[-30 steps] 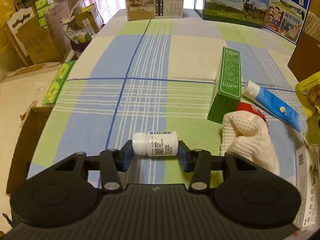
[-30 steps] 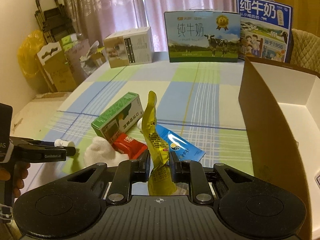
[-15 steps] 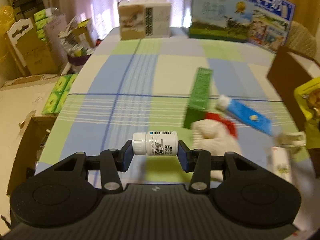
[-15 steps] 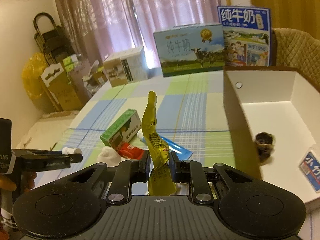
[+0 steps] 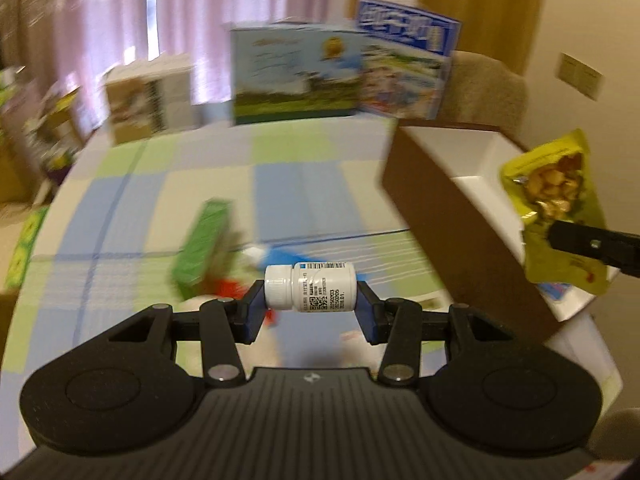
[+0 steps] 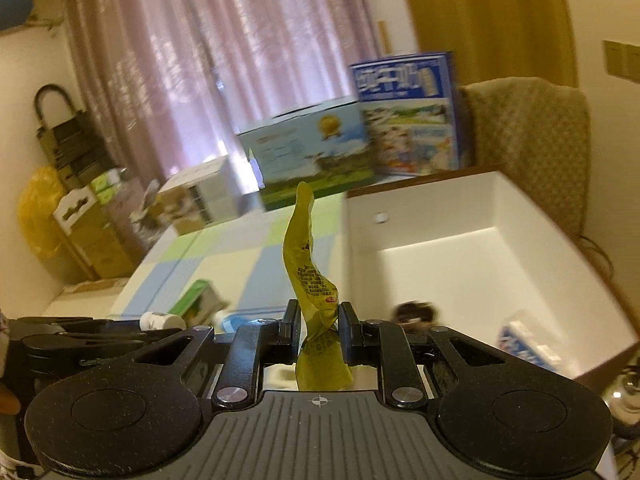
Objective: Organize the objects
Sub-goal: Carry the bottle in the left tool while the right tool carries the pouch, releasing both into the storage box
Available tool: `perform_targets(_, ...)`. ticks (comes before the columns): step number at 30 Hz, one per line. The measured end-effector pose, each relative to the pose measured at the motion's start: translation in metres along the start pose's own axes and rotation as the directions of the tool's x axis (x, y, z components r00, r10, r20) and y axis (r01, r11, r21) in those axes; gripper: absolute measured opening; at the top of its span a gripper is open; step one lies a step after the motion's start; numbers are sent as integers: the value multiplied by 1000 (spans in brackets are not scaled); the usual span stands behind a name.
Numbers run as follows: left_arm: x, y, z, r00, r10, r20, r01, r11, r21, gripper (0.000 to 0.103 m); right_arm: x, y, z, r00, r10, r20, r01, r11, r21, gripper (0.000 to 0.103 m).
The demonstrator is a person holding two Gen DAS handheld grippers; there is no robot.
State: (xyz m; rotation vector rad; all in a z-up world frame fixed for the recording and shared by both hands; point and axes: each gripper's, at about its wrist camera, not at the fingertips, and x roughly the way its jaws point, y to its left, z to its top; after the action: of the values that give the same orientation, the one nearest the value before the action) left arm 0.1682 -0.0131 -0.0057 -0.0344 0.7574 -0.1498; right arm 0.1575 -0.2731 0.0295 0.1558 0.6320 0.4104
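Crosswise between the pads of the left gripper [image 5: 310, 304] a small white pill bottle [image 5: 310, 287] is clamped, cap to the left and labelled end to the right, clear of the table. The right gripper [image 6: 319, 330] is closed tight on a yellow snack packet [image 6: 310, 276], which stands up from the jaws; in the left wrist view the same packet [image 5: 554, 200] is seen at the right, pinched by a black finger [image 5: 592, 245] above the open box. That box [image 6: 472, 256], brown outside and white inside, is set at the right of the table with its near wall [image 5: 452, 216] rising between the bottle and the interior. Inside it a dark round item [image 6: 414, 313] and a blue-and-white pack [image 6: 528, 342] are already lying; much of the white floor is bare. Below the left gripper, on the checked cloth [image 5: 200, 168], a green carton [image 5: 202, 246], a blue tube [image 5: 280, 256] and something red [image 5: 230, 289] are seen blurred. Two milk cartons [image 5: 296, 76] and a smaller box [image 5: 148, 98] are lined up along the far edge, well apart from both grippers.
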Motion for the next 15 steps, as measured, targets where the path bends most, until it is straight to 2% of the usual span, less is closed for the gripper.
perform_targets(8,19,-95,37,989,-147,-2,146,981,124,42,-13,-77,11,994,-92,-50,95,994,50,16)
perform_targets(15,50,-155,51,979,-198,-52,204,963,177,42,-2,-124,19,990,-106,-94,114,989,91,16)
